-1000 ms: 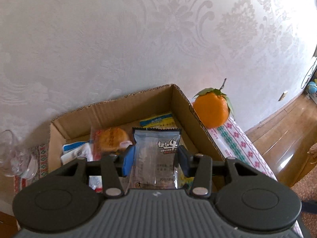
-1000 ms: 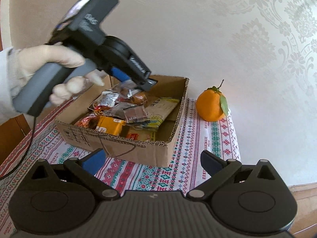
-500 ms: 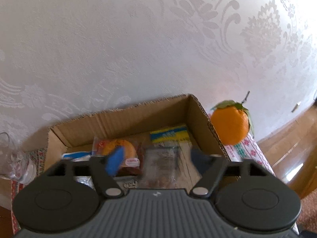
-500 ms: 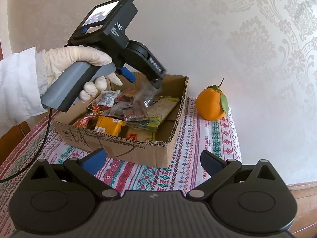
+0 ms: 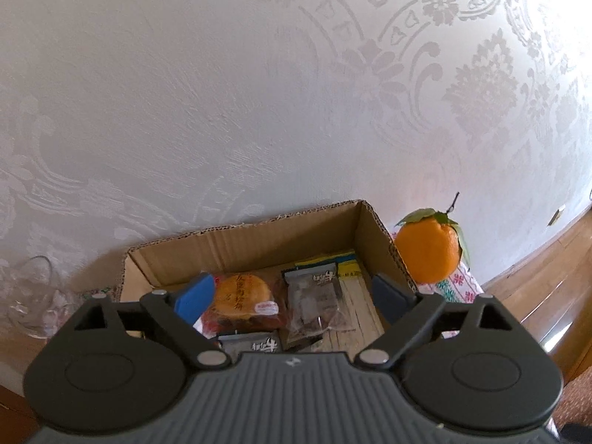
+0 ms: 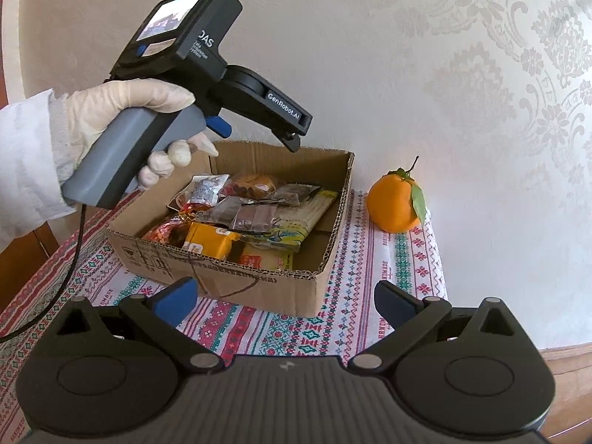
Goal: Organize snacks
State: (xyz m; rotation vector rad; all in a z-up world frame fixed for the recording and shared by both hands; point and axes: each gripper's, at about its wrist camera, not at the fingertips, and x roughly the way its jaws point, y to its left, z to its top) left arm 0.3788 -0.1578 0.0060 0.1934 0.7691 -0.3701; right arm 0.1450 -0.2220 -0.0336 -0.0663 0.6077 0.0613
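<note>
An open cardboard box (image 6: pixel 259 288) on the patterned tablecloth holds several snack packets. In the left wrist view the box (image 5: pixel 259 244) shows a clear packet of dark snack (image 5: pixel 316 301) lying beside a round orange cake packet (image 5: pixel 242 292). My left gripper (image 5: pixel 292 296) is open and empty, raised above the box; it also shows in the right wrist view (image 6: pixel 288 137), held by a gloved hand. My right gripper (image 6: pixel 285 299) is open and empty, low in front of the box's near wall.
An orange with a leaf (image 6: pixel 397 203) stands right of the box near the wall; it also shows in the left wrist view (image 5: pixel 429 251). A glass vessel (image 5: pixel 29 303) sits left of the box. The table edge (image 6: pixel 440 259) drops off at the right.
My left gripper opened and let the clear dark-snack packet fall into the box, then rose above it. The right gripper has not moved.
</note>
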